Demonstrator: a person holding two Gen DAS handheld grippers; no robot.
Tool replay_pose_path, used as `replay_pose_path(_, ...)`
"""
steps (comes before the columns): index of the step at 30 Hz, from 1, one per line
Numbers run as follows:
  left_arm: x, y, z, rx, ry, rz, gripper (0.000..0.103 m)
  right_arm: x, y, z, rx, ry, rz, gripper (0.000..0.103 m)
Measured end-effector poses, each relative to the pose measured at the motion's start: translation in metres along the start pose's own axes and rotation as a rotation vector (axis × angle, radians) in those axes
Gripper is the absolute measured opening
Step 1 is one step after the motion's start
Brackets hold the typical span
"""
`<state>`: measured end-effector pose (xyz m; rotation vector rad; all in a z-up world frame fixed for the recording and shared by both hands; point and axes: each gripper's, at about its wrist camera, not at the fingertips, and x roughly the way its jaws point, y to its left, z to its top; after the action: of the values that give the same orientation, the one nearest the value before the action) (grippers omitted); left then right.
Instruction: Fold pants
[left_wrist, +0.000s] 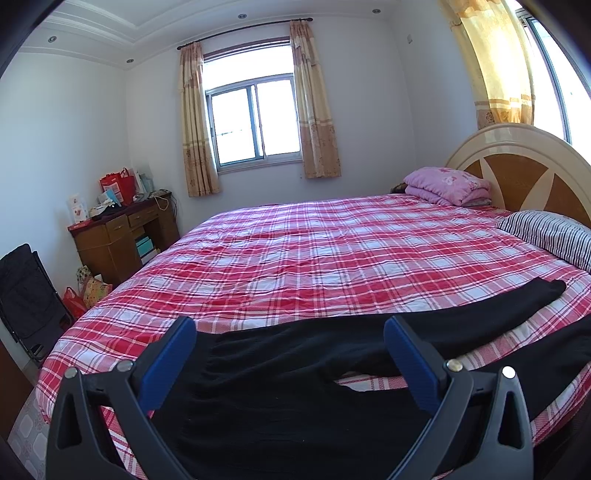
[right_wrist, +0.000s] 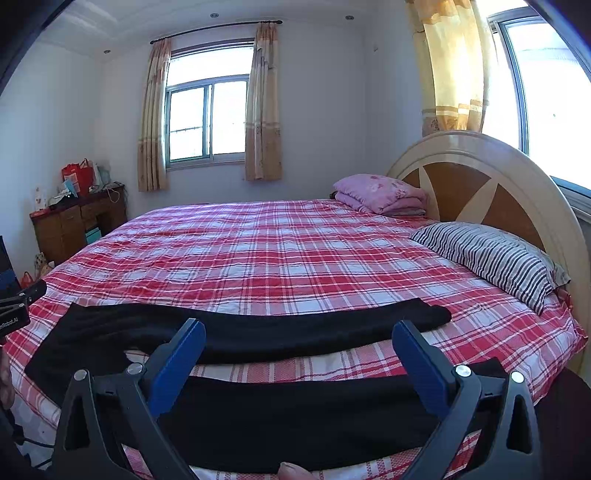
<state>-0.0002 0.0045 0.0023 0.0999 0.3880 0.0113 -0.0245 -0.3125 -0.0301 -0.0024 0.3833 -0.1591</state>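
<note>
Black pants lie spread along the near edge of a bed with a red plaid cover. The waist is at the left and both legs run off to the right. In the right wrist view the far leg and the near leg lie apart, with plaid showing between them. My left gripper hovers open over the waist and crotch. My right gripper is open above the legs, holding nothing. The left gripper's edge shows at the far left of the right wrist view.
A striped pillow and a folded pink quilt lie by the round headboard at the right. A wooden desk with bags stands at the far left wall. A black folding chair is beside the bed.
</note>
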Motion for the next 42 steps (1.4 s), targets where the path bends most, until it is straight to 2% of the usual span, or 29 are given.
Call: replay_pose_path(42,0.004,0.001,-0.005,0.012,0.002,0.014,0.103,0.018,-0.005,-0.007,0.001,0.047,-0.027,0.102)
